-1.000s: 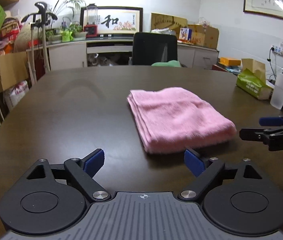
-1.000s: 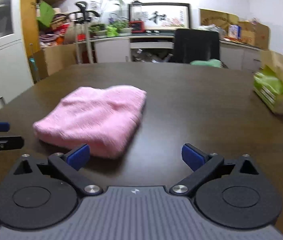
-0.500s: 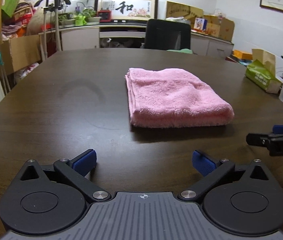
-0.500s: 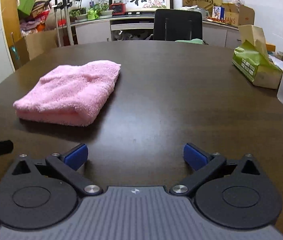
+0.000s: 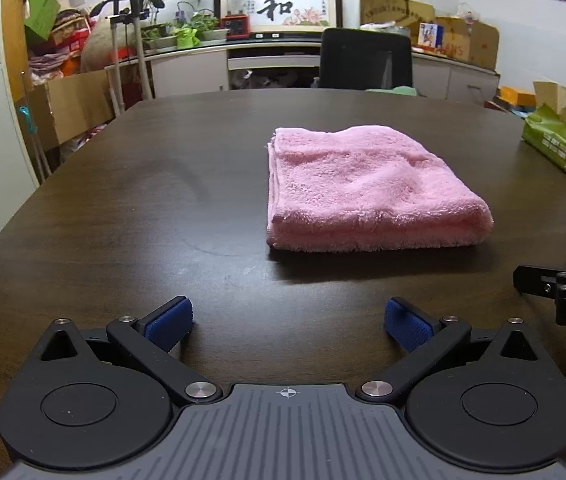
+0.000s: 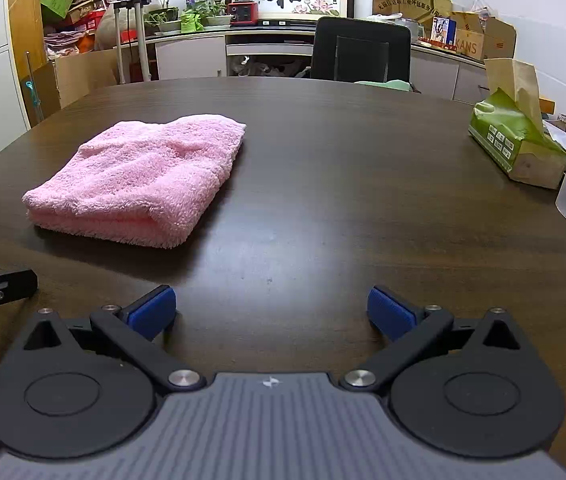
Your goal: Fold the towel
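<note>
Towel (image 5: 367, 188): plain pink, no pattern. Table (image 6: 363, 168): dark brown with wood grain. Both grippers, left (image 5: 289, 322) and right (image 6: 271, 312): black bodies, blue finger pads, grey ribbed housing; tissue pack (image 6: 511, 140) green.

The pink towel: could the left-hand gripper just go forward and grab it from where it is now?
Probably yes. The left gripper is open and empty, and only bare table lies between it and the folded pink towel, which sits ahead, slightly to its right. The right gripper is off to the side.
</note>
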